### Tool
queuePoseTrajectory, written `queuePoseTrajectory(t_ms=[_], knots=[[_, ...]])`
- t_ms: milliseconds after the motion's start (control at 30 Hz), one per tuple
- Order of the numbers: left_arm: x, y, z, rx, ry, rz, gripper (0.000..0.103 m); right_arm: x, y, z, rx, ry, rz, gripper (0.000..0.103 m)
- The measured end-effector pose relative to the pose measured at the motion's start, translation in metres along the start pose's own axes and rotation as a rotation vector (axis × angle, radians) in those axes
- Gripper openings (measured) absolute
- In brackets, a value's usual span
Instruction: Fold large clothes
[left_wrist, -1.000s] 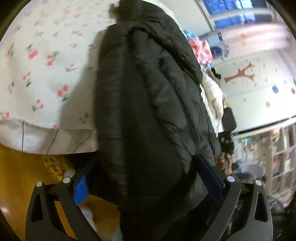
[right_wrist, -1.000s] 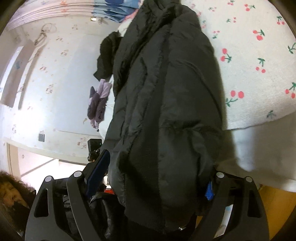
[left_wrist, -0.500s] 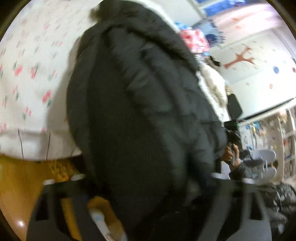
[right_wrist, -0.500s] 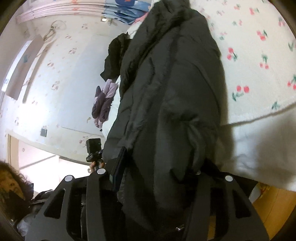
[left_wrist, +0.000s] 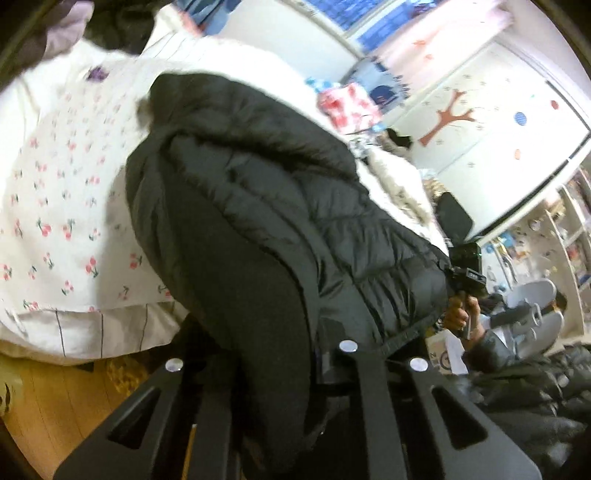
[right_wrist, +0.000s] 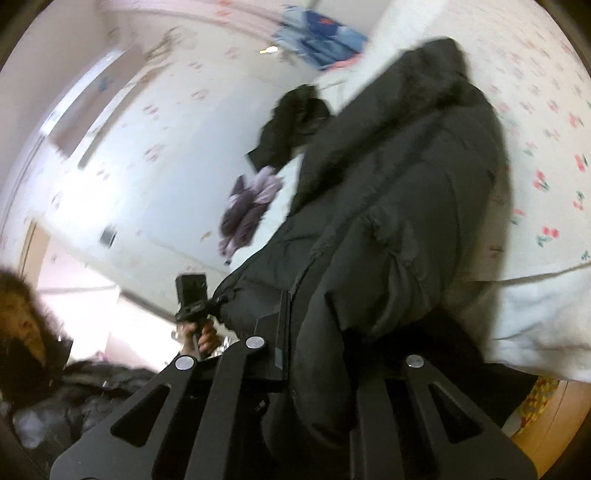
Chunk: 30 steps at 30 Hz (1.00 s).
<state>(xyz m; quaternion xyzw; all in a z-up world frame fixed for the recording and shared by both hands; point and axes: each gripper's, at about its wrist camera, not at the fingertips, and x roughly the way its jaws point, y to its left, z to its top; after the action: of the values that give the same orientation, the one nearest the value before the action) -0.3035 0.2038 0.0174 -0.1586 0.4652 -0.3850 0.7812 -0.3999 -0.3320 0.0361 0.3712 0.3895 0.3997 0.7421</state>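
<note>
Black quilted puffer jacket (left_wrist: 280, 236) (right_wrist: 399, 206) draped over cherry-print white bedspread (left_wrist: 62, 206) (right_wrist: 546, 155); left gripper (left_wrist: 273, 369) and right gripper (right_wrist: 325, 354) each clamp its hem.

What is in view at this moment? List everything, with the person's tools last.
Puffer jacket: one, black, draped over the bed edge, its lower end between both tools' fingers.
Bed cover: one, white with red cherry print, under the jacket.
Dark garment: one, black, on the bed's far side.
Purple-grey garment: one, beside the dark one.
Handheld camera: one, black, held by a bystander beyond the jacket.
Floor: wooden, yellow-orange, below the bed.
Left tool: black, shut on the jacket.
Right tool: black, shut on the jacket.
</note>
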Motion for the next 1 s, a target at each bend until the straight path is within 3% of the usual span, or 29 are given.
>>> queuePoseTrajectory(t_ms=[67, 133, 200, 233, 300, 400, 500, 600, 800, 933, 1000], knots=[[-0.008, 0.005, -0.004, 0.010, 0.023, -0.013, 0.014, -0.002, 0.009, -0.007, -0.013, 0.053, 0.002, 0.009], [-0.004, 0.023, -0.014, -0.028, 0.079, -0.007, 0.018, -0.002, 0.000, -0.015, 0.024, 0.100, -0.045, 0.017], [0.003, 0.044, -0.025, -0.080, 0.123, -0.008, 0.041, 0.000, -0.020, -0.027, 0.089, 0.144, -0.072, 0.024], [0.011, 0.052, -0.032, -0.108, 0.140, 0.001, 0.047, 0.001, -0.027, -0.030, 0.111, 0.155, -0.077, 0.036], [0.018, 0.063, -0.042, -0.152, 0.149, 0.017, 0.077, 0.001, -0.043, -0.041, 0.160, 0.151, -0.078, 0.052], [0.024, 0.070, -0.051, -0.202, 0.130, 0.015, 0.086, -0.001, -0.055, -0.053, 0.190, 0.133, -0.047, 0.057], [0.024, 0.070, -0.051, -0.201, 0.111, 0.059, 0.091, -0.006, -0.058, -0.056, 0.196, 0.104, -0.028, 0.058], [0.025, 0.058, -0.044, -0.135, 0.094, 0.159, 0.091, -0.011, -0.062, -0.056, 0.198, 0.075, -0.019, 0.058], [0.029, 0.009, -0.038, 0.154, 0.069, 0.525, 0.097, -0.016, -0.069, -0.055, 0.223, 0.076, -0.078, 0.058], [0.033, -0.007, -0.037, 0.280, 0.084, 0.657, 0.097, -0.021, -0.072, -0.054, 0.240, 0.086, -0.107, 0.058], [0.034, -0.011, -0.037, 0.307, 0.088, 0.687, 0.097, -0.020, -0.071, -0.054, 0.245, 0.098, -0.112, 0.061]])
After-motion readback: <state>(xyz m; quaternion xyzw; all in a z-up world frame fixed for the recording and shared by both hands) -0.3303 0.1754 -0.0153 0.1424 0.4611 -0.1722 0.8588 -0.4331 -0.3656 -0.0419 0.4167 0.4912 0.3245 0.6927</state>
